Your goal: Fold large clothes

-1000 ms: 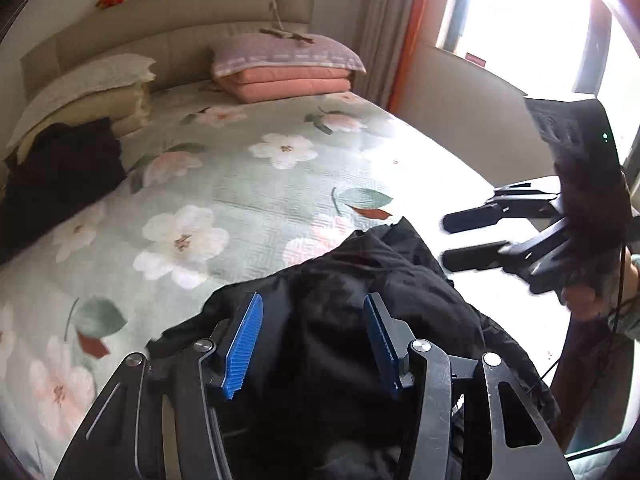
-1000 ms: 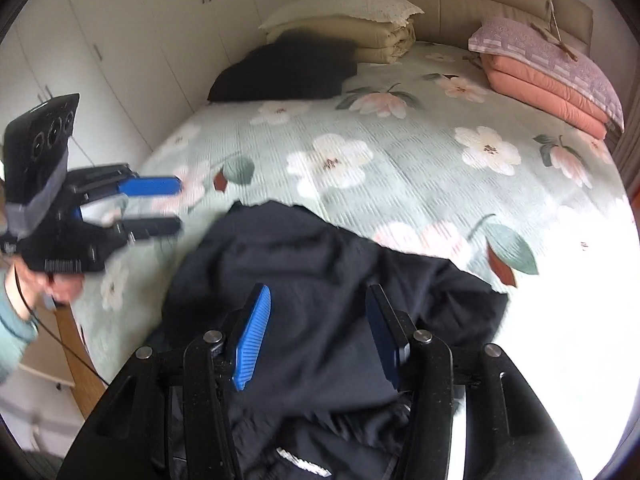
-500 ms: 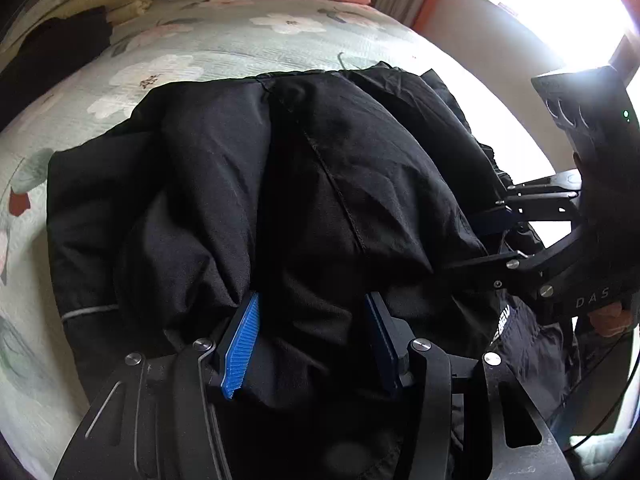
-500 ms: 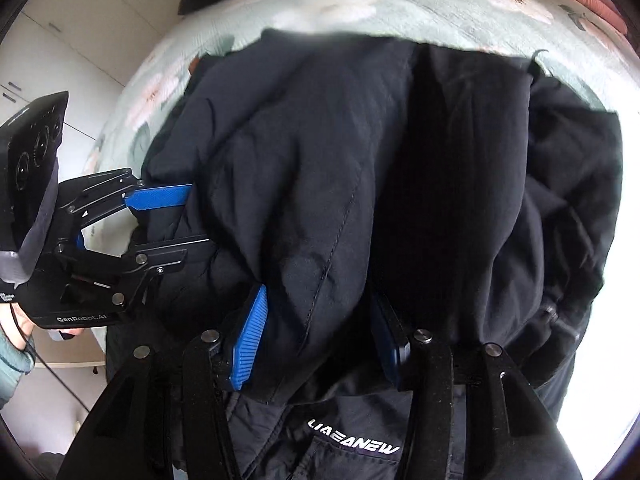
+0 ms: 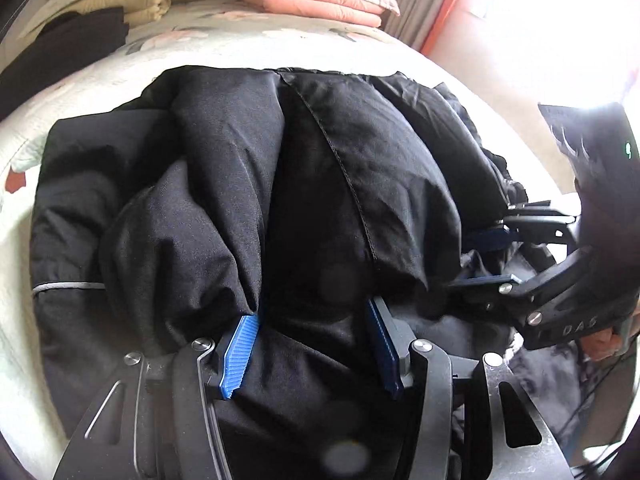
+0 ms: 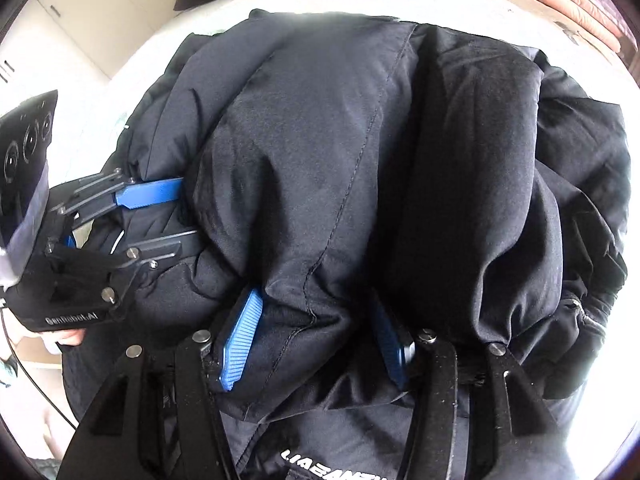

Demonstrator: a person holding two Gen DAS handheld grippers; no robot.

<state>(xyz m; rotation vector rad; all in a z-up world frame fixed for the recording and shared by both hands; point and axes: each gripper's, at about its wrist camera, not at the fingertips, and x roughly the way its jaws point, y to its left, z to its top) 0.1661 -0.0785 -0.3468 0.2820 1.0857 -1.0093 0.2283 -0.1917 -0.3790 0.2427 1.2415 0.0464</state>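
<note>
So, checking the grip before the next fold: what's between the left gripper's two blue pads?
A thick bunched fold of the black jacket fills the gap between the left gripper's pads, seen in the left wrist view.

**Handheld Gripper Hardware**

Each black two-finger left gripper (image 5: 312, 350) and black two-finger right gripper (image 6: 316, 344) carries ribbed blue finger pads (image 5: 238, 354), silver screw heads and slotted black side plates. White lettering marks each housing. A green indicator light (image 5: 628, 149) shows on the right unit. Thin black cables (image 6: 28, 376) trail from the left unit.
</note>
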